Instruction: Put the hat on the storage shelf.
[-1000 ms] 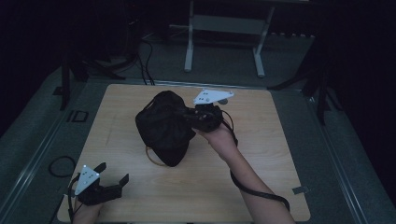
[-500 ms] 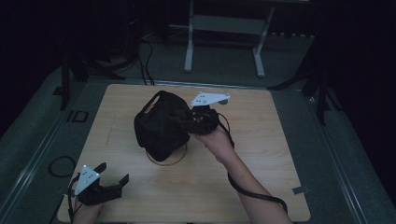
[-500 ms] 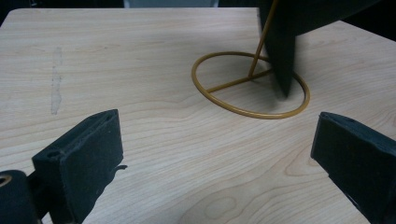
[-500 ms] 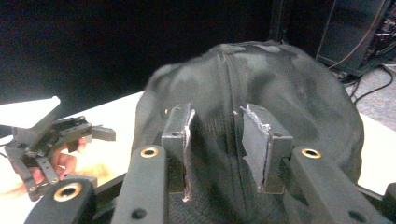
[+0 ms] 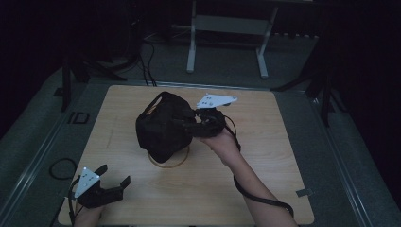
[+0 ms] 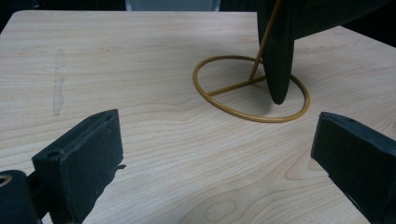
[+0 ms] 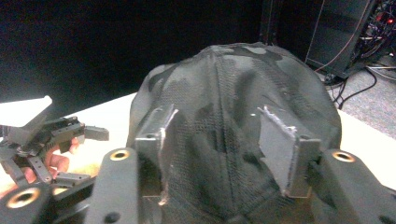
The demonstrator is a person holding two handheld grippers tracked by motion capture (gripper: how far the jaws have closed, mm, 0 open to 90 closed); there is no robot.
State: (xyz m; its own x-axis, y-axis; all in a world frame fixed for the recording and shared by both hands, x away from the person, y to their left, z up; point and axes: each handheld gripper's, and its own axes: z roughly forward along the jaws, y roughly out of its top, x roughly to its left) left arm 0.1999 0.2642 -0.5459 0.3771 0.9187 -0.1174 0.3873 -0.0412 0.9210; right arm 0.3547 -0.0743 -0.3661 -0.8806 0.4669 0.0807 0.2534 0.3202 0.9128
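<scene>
A black mesh cap (image 5: 163, 126) is hanging over a gold wire stand (image 6: 251, 88), which is sitting on a pale wood-grain surface (image 5: 265, 156); each hand-held gripper is showing black.

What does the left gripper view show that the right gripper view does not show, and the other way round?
Left gripper view: a gold wire ring stand. Right gripper view: dark cables on grey floor. Both: the black fabric cap, its lower edge in the first, its mesh crown in the second; the light wooden table; the left gripper, open.

cap (image 7: 243, 116): black mesh cloth, matt | stand (image 6: 252, 88): golden metal wire | table (image 5: 283, 156): pale wood, smooth
</scene>
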